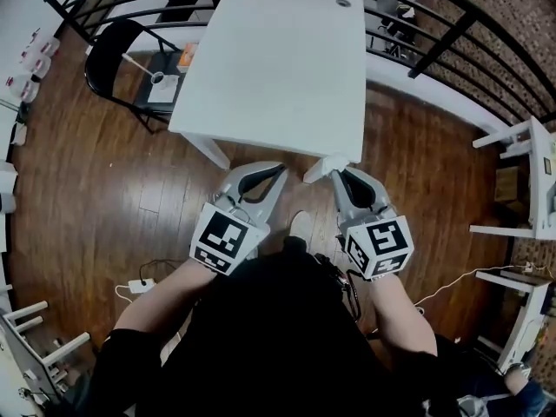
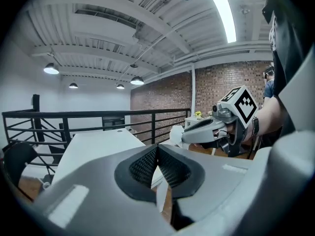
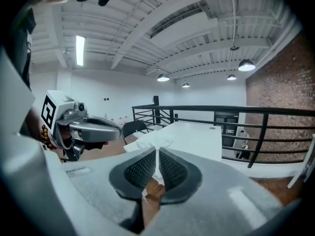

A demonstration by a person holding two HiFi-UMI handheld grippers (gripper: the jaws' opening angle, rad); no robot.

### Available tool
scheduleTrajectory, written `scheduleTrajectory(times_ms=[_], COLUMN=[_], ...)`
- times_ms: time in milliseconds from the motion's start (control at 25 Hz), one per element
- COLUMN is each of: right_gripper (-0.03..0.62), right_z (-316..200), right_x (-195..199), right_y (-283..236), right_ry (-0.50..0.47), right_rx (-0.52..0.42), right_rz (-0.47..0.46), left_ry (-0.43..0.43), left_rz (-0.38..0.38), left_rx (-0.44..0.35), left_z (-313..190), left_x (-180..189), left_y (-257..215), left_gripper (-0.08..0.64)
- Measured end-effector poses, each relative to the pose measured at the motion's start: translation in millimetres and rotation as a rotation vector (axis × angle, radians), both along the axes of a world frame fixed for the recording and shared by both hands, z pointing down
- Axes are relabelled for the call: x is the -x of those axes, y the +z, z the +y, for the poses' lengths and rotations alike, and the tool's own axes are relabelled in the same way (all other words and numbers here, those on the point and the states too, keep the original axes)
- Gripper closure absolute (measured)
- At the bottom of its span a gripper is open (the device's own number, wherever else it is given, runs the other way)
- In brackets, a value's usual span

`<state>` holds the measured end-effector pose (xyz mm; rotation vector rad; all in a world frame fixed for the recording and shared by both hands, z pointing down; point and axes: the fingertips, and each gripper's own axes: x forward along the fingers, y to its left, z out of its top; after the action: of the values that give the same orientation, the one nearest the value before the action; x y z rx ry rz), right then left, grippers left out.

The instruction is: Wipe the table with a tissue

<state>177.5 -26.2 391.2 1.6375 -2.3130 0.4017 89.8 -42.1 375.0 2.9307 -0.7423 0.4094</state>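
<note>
Tissue: a small, white, crumpled paper tissue (image 1: 327,167) is pinched between the closed jaws of the right gripper (image 3: 157,157); a bunched tuft is seen standing out above the pads.
Tissue position: it is held just at the table's near right corner; whether the edge is touched cannot be told.
Table: a white rectangular table (image 1: 269,59) with a smooth flat top is seen standing level on white legs.
Table detail: a small round grey cap (image 1: 343,3) is set near the far right corner.
</note>
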Motion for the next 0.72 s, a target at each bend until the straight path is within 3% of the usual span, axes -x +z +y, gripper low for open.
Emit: scheduleTrajectory(times_ms=[360,720], right_gripper=[0.586,0.586], right_z=[-57.6,-100.2], right_x=[-34.5,-34.3], right_y=[47.2,94.4], right_ry=[-0.155,-0.240], right_rx=[0.099,0.195], right_rz=[-0.012,0.043], left_ry=[-0.147,-0.204], left_rz=[-0.084,-0.124], left_rx=[0.049,0.105], left_z=[-38.6,-61.5], left_x=[-41.4,-45.9], left_y=[32.3,61.3], left_gripper=[0.543,0.543])
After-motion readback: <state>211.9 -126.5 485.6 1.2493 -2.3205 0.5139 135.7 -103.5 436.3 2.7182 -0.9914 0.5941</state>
